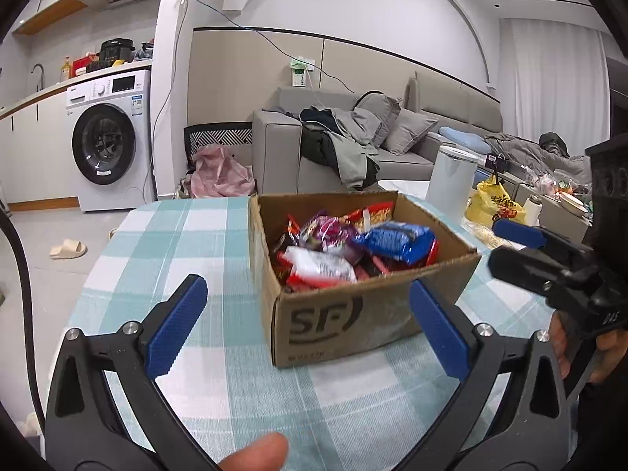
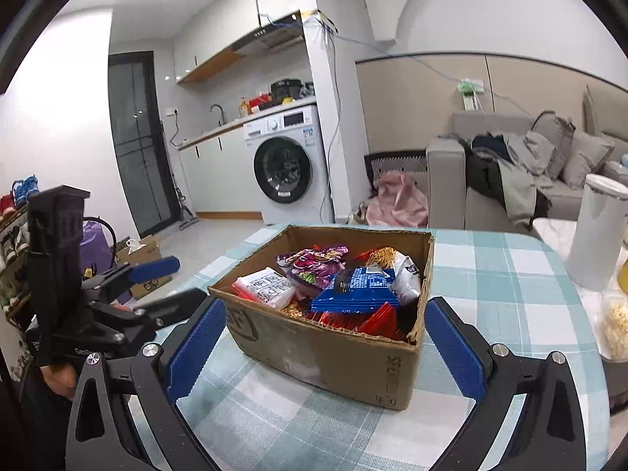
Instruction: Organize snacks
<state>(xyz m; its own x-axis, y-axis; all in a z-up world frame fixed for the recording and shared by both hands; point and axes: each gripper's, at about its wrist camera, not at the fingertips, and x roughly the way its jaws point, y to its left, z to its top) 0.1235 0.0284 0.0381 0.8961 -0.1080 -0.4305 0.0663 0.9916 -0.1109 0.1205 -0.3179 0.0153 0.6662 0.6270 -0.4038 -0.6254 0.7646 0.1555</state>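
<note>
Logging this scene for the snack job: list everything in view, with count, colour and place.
cardboard box: one, brown, on the table, open, full of snacks
blue snack pack: one, on top in the box
purple snack pack: one, behind the blue one
white snack pack: one, box's left side
tablecloth: one, teal-white check
white canister: one, right of the box
washing machine: one, white, kitchen
sofa: one, grey, clothes piled on it
left tool: open, empty
right tool: open, empty

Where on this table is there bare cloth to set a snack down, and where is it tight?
Bare checked tablecloth lies left of the cardboard box, out to the table's edge, and in front of it toward both open tongs. Crowded: the box is heaped with snack packets, and to its right stand a white canister and bagged food.
</note>
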